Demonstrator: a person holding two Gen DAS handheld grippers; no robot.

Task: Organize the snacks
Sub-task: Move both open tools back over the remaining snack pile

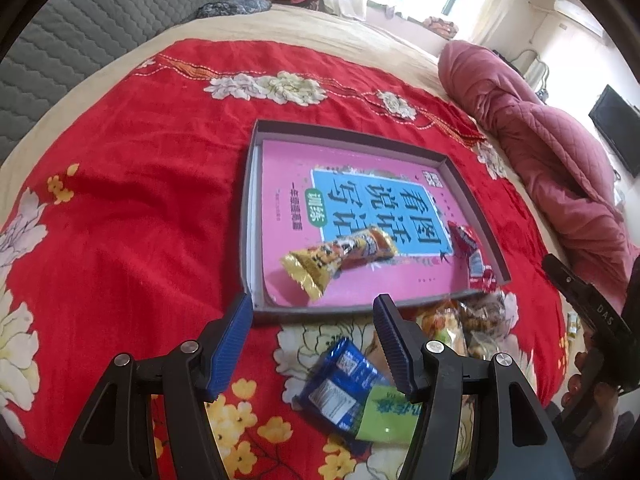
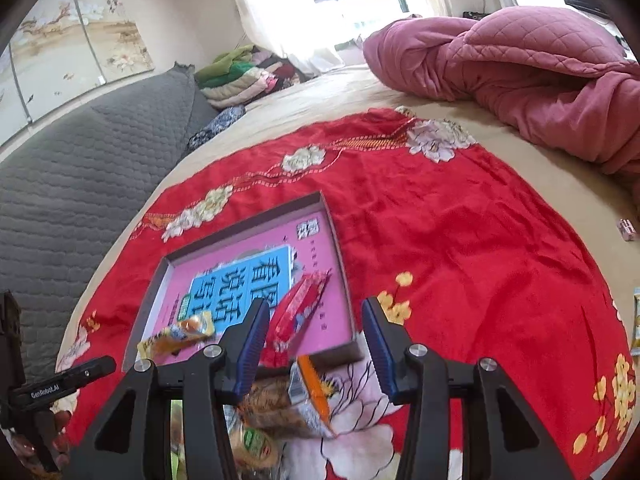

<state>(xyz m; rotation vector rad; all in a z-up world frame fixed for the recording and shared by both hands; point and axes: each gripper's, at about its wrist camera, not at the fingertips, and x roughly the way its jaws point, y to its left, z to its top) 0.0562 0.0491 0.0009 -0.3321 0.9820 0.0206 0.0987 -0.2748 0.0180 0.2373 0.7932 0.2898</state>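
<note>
Crinkled yellow foil snack (image 1: 340, 258) and glossy red packet (image 2: 298, 312) lie in shallow grey box (image 1: 472, 216), frame centre, on pink book (image 1: 288, 184). Blue pouch (image 1: 340, 384) outside, lower centre. Left claw (image 1: 314, 332) and right claw (image 2: 316, 338) both spread, empty. Red floral cloth (image 1: 152, 200).

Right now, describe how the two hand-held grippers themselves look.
Both look alike. The left hand-held gripper and the right hand-held gripper each have black plastic arms with triangular cut-outs, silver round pivot bolts, and two blue ribbed finger pads. White lettering marks the black bodies. No cables or sleeves show.
</note>
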